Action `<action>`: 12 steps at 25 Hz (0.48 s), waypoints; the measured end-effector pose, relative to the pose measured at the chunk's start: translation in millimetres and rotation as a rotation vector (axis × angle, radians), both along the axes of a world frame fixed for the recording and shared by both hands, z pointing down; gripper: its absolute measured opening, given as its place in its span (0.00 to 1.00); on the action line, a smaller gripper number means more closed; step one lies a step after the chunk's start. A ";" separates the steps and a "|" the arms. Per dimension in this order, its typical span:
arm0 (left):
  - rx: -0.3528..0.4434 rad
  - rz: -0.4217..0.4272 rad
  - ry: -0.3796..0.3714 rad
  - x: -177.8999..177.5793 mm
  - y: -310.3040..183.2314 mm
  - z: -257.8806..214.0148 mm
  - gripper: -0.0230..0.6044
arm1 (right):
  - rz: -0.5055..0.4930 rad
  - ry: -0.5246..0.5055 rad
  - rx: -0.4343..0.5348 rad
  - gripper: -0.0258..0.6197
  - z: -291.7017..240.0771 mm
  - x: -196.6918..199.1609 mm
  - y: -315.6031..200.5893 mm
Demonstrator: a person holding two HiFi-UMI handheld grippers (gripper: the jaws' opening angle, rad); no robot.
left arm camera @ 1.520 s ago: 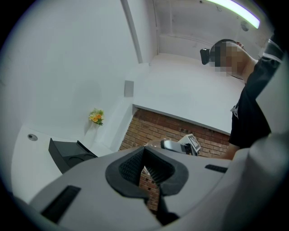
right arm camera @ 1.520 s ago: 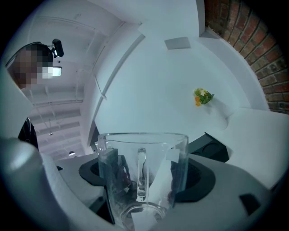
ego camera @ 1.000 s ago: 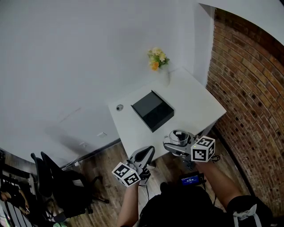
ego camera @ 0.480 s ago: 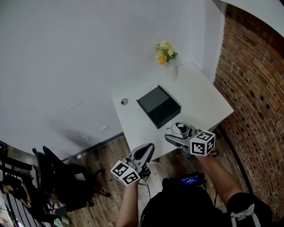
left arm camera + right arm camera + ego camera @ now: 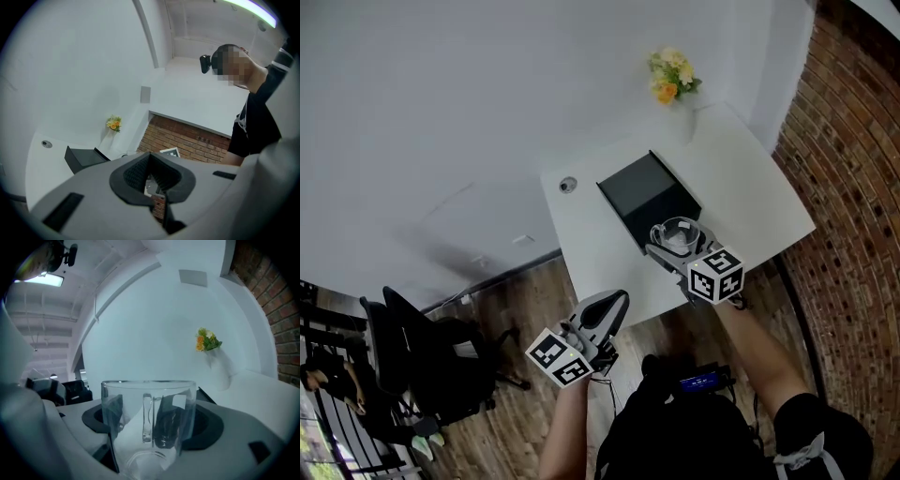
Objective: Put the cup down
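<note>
- Two grey plastic grippers show. The left gripper point(image 5: 617, 302), nearest, hangs off the white table's point(image 5: 600, 246) near edge above the wood-plank floor point(image 5: 516, 300), its ribbed black pads point(image 5: 136, 173) pressed together on nothing.
- The right gripper point(image 5: 675, 246) clamps a clear, cylindrical glass cup point(image 5: 149, 418) with a handle, upright, above the table's near part, just beside the near corner of a matte black rectangular box point(image 5: 649, 197).
- Yellow and orange flowers point(image 5: 672, 75) stand at the far corner.
</note>
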State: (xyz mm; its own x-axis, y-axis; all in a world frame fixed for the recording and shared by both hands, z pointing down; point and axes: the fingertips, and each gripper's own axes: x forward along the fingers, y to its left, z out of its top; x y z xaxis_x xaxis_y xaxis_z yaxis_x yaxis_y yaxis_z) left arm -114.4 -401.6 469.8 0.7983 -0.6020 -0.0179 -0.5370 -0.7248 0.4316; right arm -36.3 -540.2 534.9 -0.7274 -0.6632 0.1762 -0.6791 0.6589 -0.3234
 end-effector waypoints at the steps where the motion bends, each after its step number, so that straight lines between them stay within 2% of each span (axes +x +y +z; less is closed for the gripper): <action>1: -0.002 0.004 0.003 -0.3 -2.1 0.2 0.05 | 0.012 0.031 0.021 0.69 5.1 -3.7 -9.6; 6: -0.018 -0.011 0.017 -7.8 -13.7 3.2 0.05 | 0.040 0.155 0.107 0.69 29.7 -29.2 -56.5; 12: -0.052 -0.046 0.016 -28.0 -18.5 14.7 0.05 | 0.073 0.190 0.111 0.69 56.3 -52.5 -93.8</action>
